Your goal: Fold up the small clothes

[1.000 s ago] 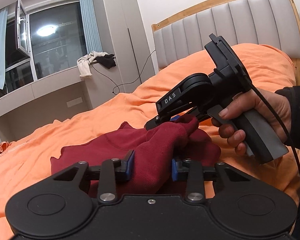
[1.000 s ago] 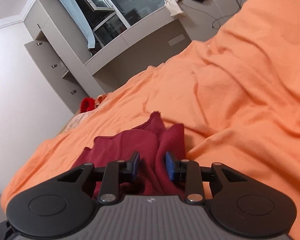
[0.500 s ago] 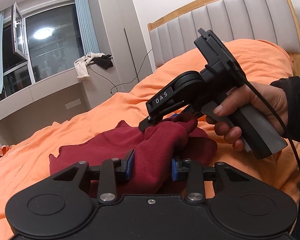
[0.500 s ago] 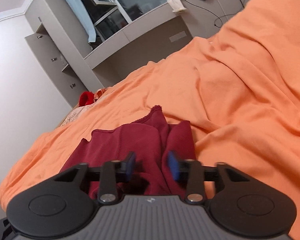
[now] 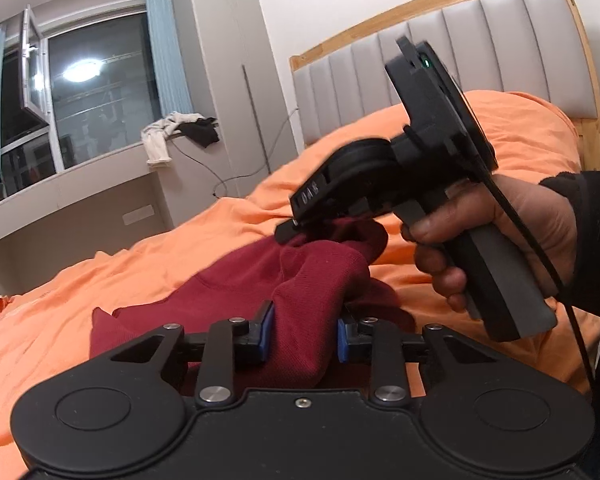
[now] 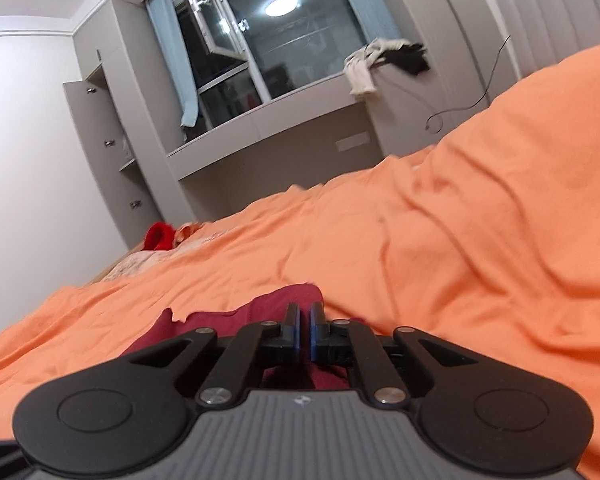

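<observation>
Room: bedroom, orange blanket (image 6: 440, 240) covering the bed, padded headboard (image 5: 460, 60) behind, dark window (image 5: 84, 92) beyond.
Garment: red top (image 5: 236, 280) bunched near the bed's near edge, partly lifted.
Left gripper (image 5: 304, 334): clamped on a thick fold of the top.
Right gripper (image 6: 305, 330): jaws just closed, nearly touching, pinching a thin edge of cloth.
Risk: the thin edge may slip free if the two grips pull apart unevenly, and the fold would collapse.

orange bedspread (image 6: 480, 240), padded headboard (image 5: 440, 60), clothes on window ledge (image 6: 380, 60).
</observation>
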The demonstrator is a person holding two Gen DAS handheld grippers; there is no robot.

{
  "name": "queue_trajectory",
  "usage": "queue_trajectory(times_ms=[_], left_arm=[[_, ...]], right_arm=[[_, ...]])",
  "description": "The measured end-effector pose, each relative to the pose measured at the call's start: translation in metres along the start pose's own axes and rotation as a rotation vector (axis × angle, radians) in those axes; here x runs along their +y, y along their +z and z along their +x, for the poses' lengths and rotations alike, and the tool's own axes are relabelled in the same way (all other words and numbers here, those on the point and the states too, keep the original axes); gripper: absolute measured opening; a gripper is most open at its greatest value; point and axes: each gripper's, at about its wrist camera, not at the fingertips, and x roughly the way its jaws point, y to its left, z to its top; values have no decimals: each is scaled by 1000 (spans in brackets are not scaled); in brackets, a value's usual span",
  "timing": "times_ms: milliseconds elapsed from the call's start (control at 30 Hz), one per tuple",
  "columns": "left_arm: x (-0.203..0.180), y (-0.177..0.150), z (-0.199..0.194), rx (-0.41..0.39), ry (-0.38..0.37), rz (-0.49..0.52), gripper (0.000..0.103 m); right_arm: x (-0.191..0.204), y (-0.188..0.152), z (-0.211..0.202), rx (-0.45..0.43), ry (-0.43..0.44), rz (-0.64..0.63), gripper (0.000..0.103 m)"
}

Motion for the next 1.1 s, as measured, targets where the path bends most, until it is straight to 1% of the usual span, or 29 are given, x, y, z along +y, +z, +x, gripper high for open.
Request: queue_trajectory(times_ms=[167,267,333,467,567,667,700,733,767,800,833,867,900,933,1000,1067,1100], left_arm=[[-11,-8,12,46,-23,41,34],[-13,-10,13,48,-25,49,37],[-12,-11,13,49,-34,34,41],[0,-8,10,47,-81,-28,46],[17,-4,4,36,-131,-119,55],[31,0,-3,12,-171,-219,69],[36,2,-6,-1,-170,-247,78],[39,3,-9,-13,-163,-265,84],[41,4,-12,-25,-153,-278,86],[44,6,-15,-35,-140,-285,88],[47,8,-16,-39,-121,-289,91],[50,9,-17,-41,-89,-291,93],[51,10,-19,-42,-52,-293,99],[52,11,-21,-46,-14,-298,101],[62,12,-23,-48,48,-327,102],[77,8,-24,-38,96,-380,102],[84,7,-25,-33,120,-408,102]], right_arm=[[-3,-13,6,76,-64,-33,5],[-5,-17,6,93,-68,-35,7],[-4,-18,3,94,-68,-39,9],[-4,-17,3,100,-69,-41,13],[-6,-16,6,111,-69,-38,15],[-6,-16,6,118,-69,-35,18],[-5,-16,5,119,-71,-34,18],[-5,-17,5,121,-72,-33,20],[-6,-17,5,123,-73,-30,23],[-7,-17,5,125,-73,-26,32],[-8,-17,6,129,-70,-18,46],[-8,-16,6,132,-63,-6,55],[-9,-16,6,134,-53,7,65],[-10,-16,6,136,-43,18,72],[-10,-17,6,143,-33,26,78],[-10,-17,5,150,-30,30,92],[-10,-17,5,153,-26,35,94]])
